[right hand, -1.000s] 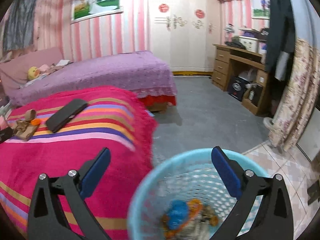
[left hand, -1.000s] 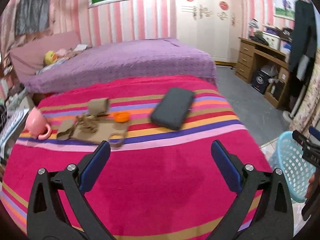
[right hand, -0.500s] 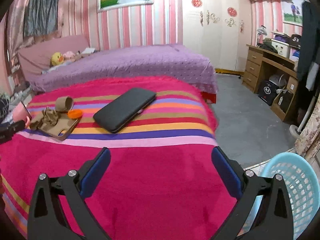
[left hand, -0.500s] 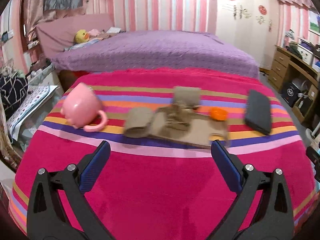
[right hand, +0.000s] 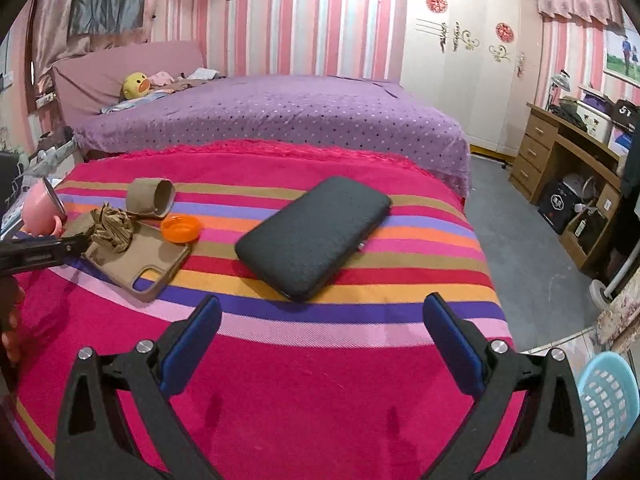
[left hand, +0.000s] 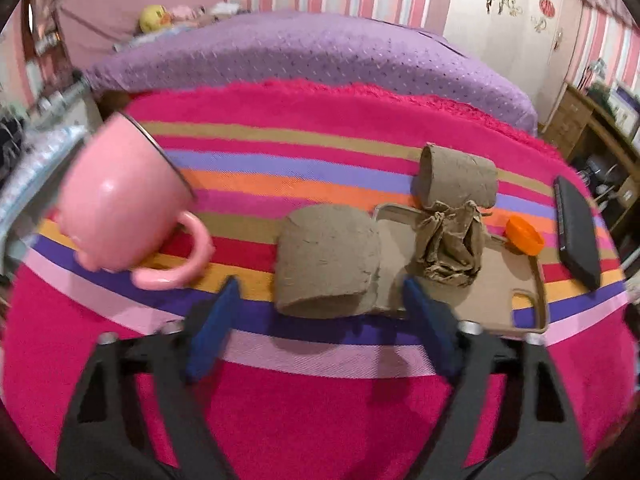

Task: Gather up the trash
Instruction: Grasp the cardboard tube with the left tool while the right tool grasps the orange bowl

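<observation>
On the striped pink blanket (left hand: 320, 400) lie a flattened cardboard roll (left hand: 326, 258), a second cardboard roll (left hand: 456, 180), a crumpled brown paper (left hand: 452, 244) and an orange cap (left hand: 524, 236), on and around a tan phone case (left hand: 508, 280). My left gripper (left hand: 320, 300) is open, its fingers on either side of the flattened roll's near end. My right gripper (right hand: 320, 344) is open and empty above the blanket, short of the black wallet (right hand: 314, 236). The same trash pile shows in the right wrist view (right hand: 116, 224).
A pink mug (left hand: 124, 200) lies tipped at the left. The black wallet (left hand: 576, 232) lies right of the pile. A light blue basket (right hand: 608, 408) stands on the floor at the right. A purple bed (right hand: 272, 116) is behind, a wooden desk (right hand: 560, 152) at the right.
My left gripper has swung left and advanced to the trash pile, now straddling the flattened roll. My right gripper has moved from above the basket to over the blanket.
</observation>
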### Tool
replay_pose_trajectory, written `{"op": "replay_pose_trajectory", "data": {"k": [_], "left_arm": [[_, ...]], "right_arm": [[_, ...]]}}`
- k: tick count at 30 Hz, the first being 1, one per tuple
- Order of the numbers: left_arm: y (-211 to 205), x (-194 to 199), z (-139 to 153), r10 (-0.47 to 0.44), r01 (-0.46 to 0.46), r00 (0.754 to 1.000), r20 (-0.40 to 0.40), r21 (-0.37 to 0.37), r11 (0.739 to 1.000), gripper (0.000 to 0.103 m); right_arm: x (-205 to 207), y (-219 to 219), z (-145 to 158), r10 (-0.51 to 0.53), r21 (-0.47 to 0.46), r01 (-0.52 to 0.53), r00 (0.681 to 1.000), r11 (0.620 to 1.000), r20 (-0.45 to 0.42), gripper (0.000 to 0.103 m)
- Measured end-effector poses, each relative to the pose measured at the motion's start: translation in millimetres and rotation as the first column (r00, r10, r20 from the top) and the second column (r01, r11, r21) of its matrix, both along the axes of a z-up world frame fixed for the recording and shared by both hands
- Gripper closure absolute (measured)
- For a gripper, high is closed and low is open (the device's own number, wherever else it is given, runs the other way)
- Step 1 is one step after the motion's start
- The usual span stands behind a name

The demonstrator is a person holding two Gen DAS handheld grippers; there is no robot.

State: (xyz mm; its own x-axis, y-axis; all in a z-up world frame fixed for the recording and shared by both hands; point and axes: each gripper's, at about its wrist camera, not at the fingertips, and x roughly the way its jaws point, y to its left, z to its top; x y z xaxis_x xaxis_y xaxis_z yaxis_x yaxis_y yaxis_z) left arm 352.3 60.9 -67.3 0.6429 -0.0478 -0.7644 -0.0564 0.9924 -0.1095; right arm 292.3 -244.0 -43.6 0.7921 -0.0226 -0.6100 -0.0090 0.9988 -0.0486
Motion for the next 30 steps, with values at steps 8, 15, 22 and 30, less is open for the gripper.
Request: {"op": "replay_pose_trajectory", "data": {"k": [8,15,22,30], "left_arm": [[14,-12,6,-0.014,0.016,0.999,0.038,-0.046,0.999,0.06],[17,-42,22,-0.001,-0.007,0.995,0.096,0.081,0.997,0.06],[27,-51,23,0.027,-0.04,0.993,0.111,0.111,0.993,0.06],[29,-55,28,0.039,-0.053,0.992,0.121,0.112,0.992,0.06]], "right_arm": [[18,33,-3,0.053,-0.005,-0.053,0.998,0.999,-0.018,0.005],[47,73,-3,0.134,0.014,-0.134,0.991,0.991,-0.029,0.005],[88,108,-17,0.189,0.015,-0.188,0.978,0.982,-0.087,0.008],[115,112,-31,0.27,0.124,-0.252,0.949,0.96,-0.16,0.064]]}}
